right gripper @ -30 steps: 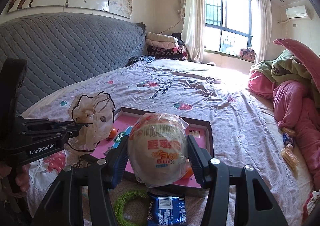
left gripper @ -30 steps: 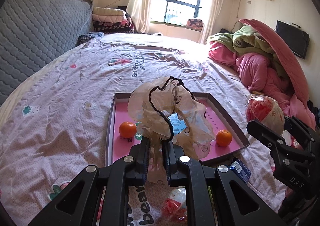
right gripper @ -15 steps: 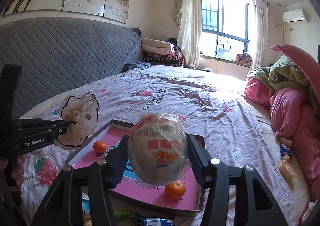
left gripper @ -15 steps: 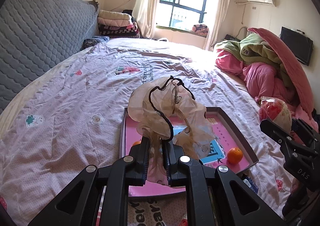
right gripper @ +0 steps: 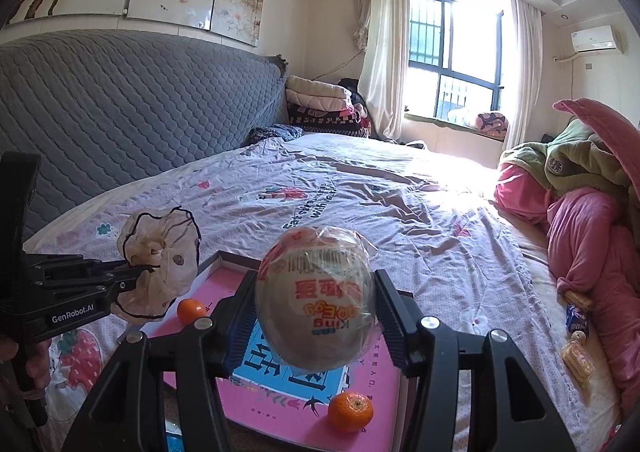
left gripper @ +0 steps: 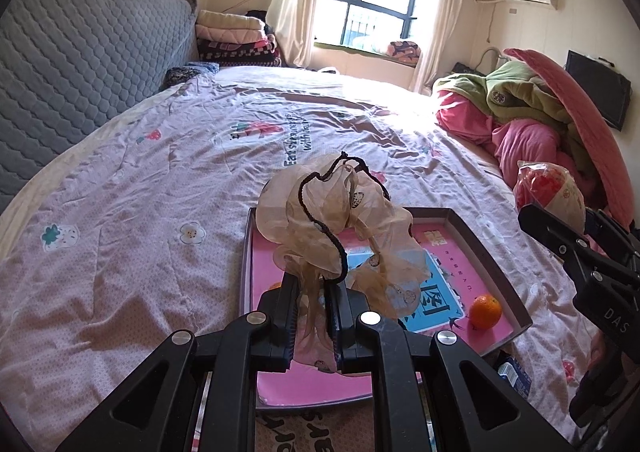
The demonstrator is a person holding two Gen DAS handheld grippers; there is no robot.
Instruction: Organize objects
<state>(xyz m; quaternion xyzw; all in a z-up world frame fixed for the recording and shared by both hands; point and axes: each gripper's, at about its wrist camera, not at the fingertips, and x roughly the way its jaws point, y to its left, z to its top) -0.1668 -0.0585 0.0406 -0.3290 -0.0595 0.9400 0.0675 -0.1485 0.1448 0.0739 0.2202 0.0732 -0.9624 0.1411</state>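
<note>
Over the last second both our grippers have risen above the shallow pink-floored tray with dark walls [left gripper: 486, 248] on the lilac printed bedspread [left gripper: 132, 212], so more of the tray shows beneath them; we judge both items are lifted and ready to be set down inside it. Our left gripper [left gripper: 316, 284] is clamped nearly closed on the sheer beige scrunchie with black trim [left gripper: 336, 220], hanging over the tray's near left part; our right gripper [right gripper: 316, 312] is spread wide around the egg-shaped plastic-wrapped toy with red lettering [right gripper: 316, 292], squeezing its sides above the tray, where two small oranges [right gripper: 350, 411] lie.
</note>
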